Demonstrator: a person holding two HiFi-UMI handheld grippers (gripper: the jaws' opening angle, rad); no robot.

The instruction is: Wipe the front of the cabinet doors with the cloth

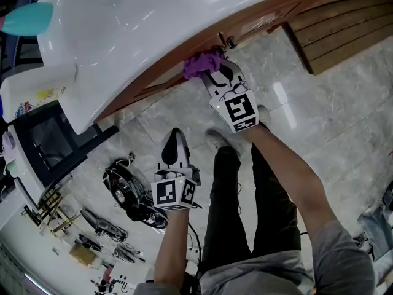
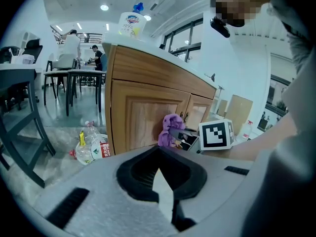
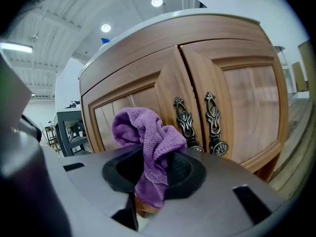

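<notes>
Right gripper view gives us the clearest reading. The right gripper has its jaws clamped on the purple cloth, which bunches up out of them at the centre of the frame, close against the wooden cabinet doors. We cannot tell whether it actually touches the wood. The wad sits over the door on the left of the frame, just beside the pair of ornate metal handles (the seam between the doors runs between them).

We judge the cloth is pinched so that a loose, soft pad leads the jaws and only fabric meets the wood. In the head view it shows at upper centre, under the edge of the white countertop, at the end of an outstretched arm.

The left gripper, at lower centre of that view, hangs well apart from the cabinet, its jaws drawn together on nothing. We judge it is parked low, clear of the wiping strokes.
</notes>
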